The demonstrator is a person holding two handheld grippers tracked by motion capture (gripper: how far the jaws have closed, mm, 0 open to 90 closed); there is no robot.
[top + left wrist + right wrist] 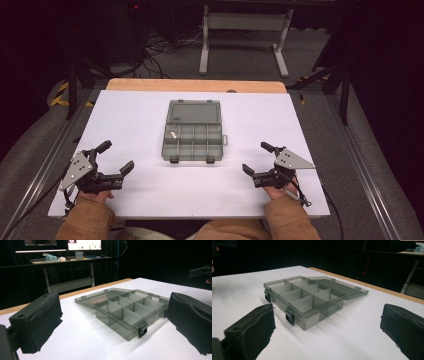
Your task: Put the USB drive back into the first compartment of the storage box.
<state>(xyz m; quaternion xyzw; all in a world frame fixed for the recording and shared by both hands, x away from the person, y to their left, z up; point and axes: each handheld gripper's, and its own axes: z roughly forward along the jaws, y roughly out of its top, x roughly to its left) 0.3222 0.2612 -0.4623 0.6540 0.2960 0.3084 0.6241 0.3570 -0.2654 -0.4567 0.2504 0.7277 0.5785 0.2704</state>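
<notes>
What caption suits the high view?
Two open grippers, left gripper and right gripper, flank an open compartment box.

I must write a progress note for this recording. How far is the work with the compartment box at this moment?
Done: the grey compartment box lies open, its lid folded flat on the table behind it, and one small pale piece sits in a left compartment. In hand: nothing; the left gripper and right gripper are open, each apart from the box. Left: any further handling of the box seems not yet begun.

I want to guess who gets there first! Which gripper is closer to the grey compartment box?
Right, only slightly. The right gripper sits near the grey compartment box, toward its right front corner; the left gripper sits a bit farther off its left front corner.
</notes>
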